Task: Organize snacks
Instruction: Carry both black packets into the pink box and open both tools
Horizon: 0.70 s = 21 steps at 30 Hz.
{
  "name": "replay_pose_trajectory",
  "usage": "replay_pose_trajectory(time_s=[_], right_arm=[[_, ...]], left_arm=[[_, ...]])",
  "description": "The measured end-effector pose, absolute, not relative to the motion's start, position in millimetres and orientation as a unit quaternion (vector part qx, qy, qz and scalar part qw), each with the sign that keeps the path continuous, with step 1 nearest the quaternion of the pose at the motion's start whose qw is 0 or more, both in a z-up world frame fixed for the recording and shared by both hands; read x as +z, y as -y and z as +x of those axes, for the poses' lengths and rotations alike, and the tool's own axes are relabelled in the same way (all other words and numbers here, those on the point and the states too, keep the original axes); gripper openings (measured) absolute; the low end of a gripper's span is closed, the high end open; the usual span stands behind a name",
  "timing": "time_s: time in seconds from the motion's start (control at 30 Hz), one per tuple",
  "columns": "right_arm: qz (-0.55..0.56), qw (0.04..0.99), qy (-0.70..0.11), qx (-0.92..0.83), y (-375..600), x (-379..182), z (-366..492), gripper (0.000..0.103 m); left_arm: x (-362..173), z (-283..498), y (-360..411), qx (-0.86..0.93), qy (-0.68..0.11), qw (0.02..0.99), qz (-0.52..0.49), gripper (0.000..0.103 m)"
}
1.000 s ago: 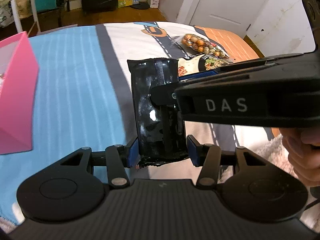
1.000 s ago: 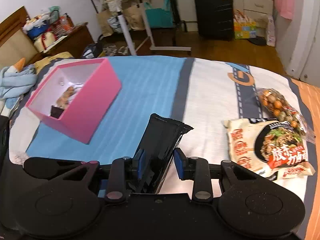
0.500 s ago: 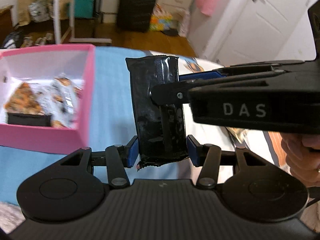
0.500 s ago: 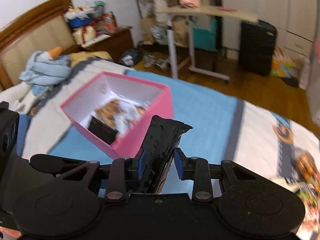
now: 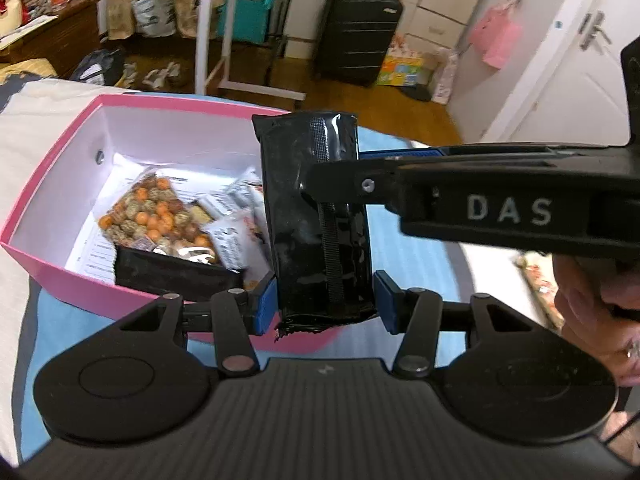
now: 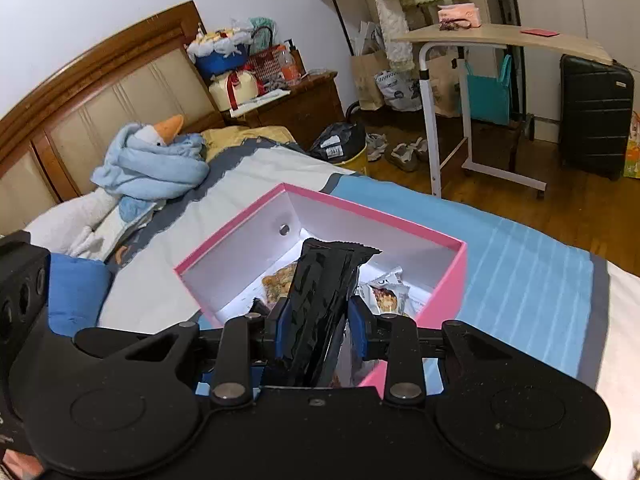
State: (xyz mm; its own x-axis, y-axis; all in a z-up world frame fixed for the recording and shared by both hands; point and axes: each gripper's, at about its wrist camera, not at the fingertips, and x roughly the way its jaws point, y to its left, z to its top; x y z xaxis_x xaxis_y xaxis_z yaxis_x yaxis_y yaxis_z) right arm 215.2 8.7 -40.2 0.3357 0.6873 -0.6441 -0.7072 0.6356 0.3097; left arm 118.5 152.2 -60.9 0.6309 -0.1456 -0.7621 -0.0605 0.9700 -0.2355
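Note:
A glossy black snack packet (image 5: pixel 316 216) hangs upright over the near rim of an open pink box (image 5: pixel 52 280). My left gripper (image 5: pixel 324 300) is shut on the packet's lower end. From the right, my right gripper (image 5: pixel 332 168) clamps the same packet higher up. In the right wrist view the packet (image 6: pixel 324 288) sits between the blue pads of the right gripper (image 6: pixel 320 326), with the pink box (image 6: pixel 360 206) just beyond. Inside the box lie a bag of orange and brown balls (image 5: pixel 152 220), another black packet (image 5: pixel 176 276) and white wrappers (image 5: pixel 232 236).
The box rests on a bed with a blue, grey and white cover (image 6: pixel 520 264). A person's hand (image 5: pixel 592 300) grips the right tool. A blue plush goose (image 6: pixel 152 160) lies by the headboard. Past the bed stand a wheeled side table (image 6: pixel 500 36) and a black suitcase (image 5: pixel 356 36).
Both grippers have carried the black packet leftward across the bed together, from beside the loose snack bags to over the pink box. Neither grip has changed.

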Motion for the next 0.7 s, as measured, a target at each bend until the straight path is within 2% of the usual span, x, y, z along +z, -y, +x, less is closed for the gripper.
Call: replay_pose_trajectory(time_s=[0.13,0.27,0.37,0.47,0.7], right_arm=[[-0.027,0.814,-0.395,0.425,-25,-53,234,0.037],[-0.013,0.806,-0.417,0.421,-30,-66,251,0.037],[-0.004,0.799,-0.432,0.419,-30,-74,252,0.038],[-0.022,0.807,-0.427,0.407,-23,-74,242,0.048],[-0.044,0.824,-0.407,0.391,22,-42,228,0.052]], left_arm=[[-68,136,-149,0.007,-0.437,0.896,-0.079,0.049],[-79,157,-160,0.004,-0.461,0.882,-0.095,0.050],[-80,160,-166,0.021,-0.459,0.882,-0.105,0.060],[-73,153,-166,0.012,-0.439,0.893,-0.103,0.062],[-55,134,-163,0.007,-0.425,0.898,-0.111,0.062]])
